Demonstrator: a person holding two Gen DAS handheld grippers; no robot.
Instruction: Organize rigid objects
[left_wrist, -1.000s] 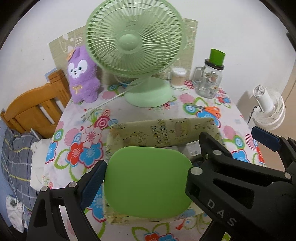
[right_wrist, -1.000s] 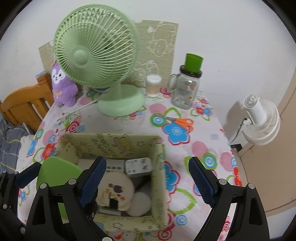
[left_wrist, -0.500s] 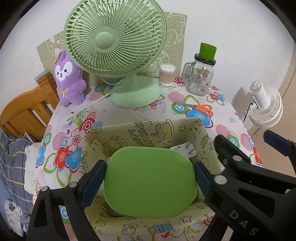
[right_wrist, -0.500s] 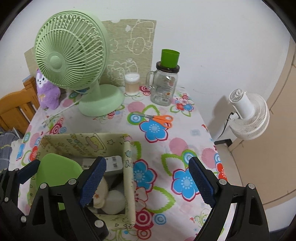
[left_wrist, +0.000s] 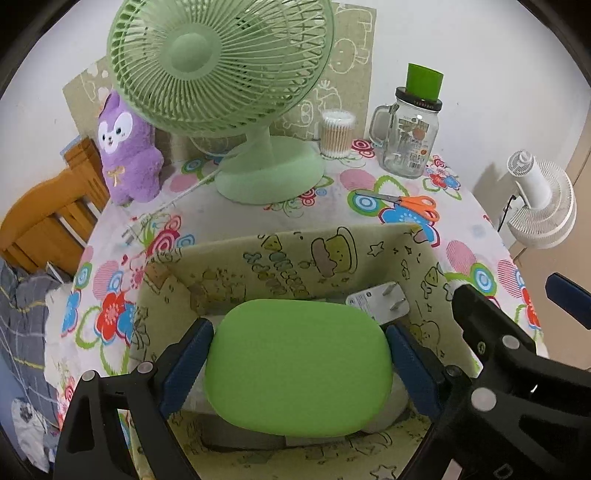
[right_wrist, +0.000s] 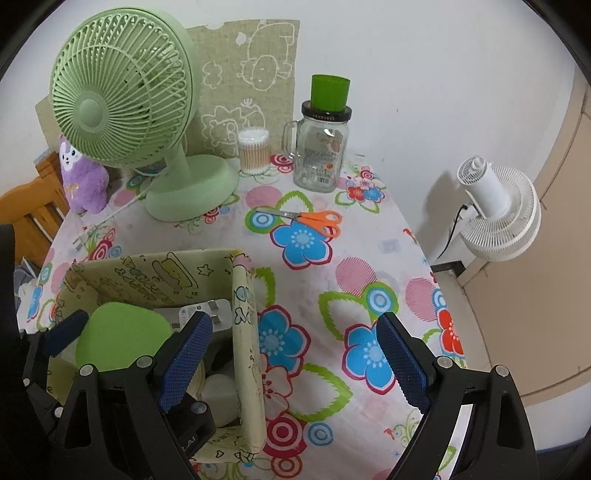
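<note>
I see the flowered tablecloth filling both views, with the green desk fan at the back now sitting higher than a second ago as my left gripper has sunk toward the patterned fabric box. That box has grown in the left view; a second ago only its far wall showed. My left gripper grasps the green rounded pad, both blue pads pressed to its sides, over the box's opening. My right gripper hangs released, straddling the box's right wall. The white plug adapter lies inside, newly visible. Orange scissors rest beyond.
</note>
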